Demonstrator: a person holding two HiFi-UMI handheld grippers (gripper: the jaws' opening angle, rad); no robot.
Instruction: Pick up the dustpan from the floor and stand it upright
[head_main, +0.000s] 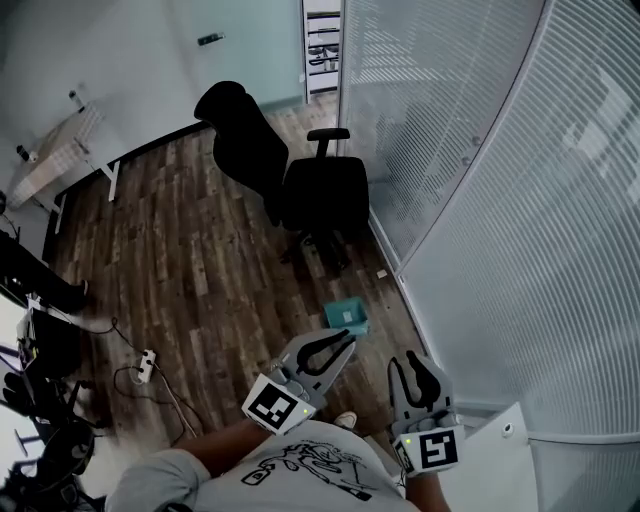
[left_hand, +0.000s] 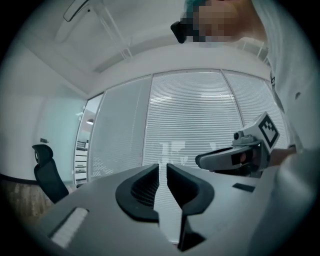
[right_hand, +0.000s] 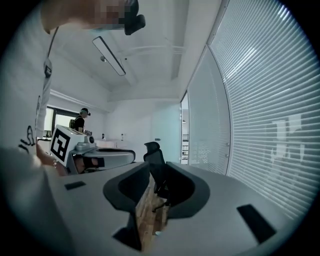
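While the teal dustpan (head_main: 346, 317) is sitting on the floor (head_main: 200, 250) at twelve o'clock from the left claw (head_main: 345, 342), that claw, narrowed to a slit, and the half-spread right claw (head_main: 417, 360) are hovering empty at chest height, probably because neither is needed on it.

Cool daylight through the blinds (head_main: 480, 180); fisheye edges curve, corners black, floor (head_main: 200, 260) dim.

Teal dustpan (head_main: 347, 317), black chair (head_main: 325, 195).
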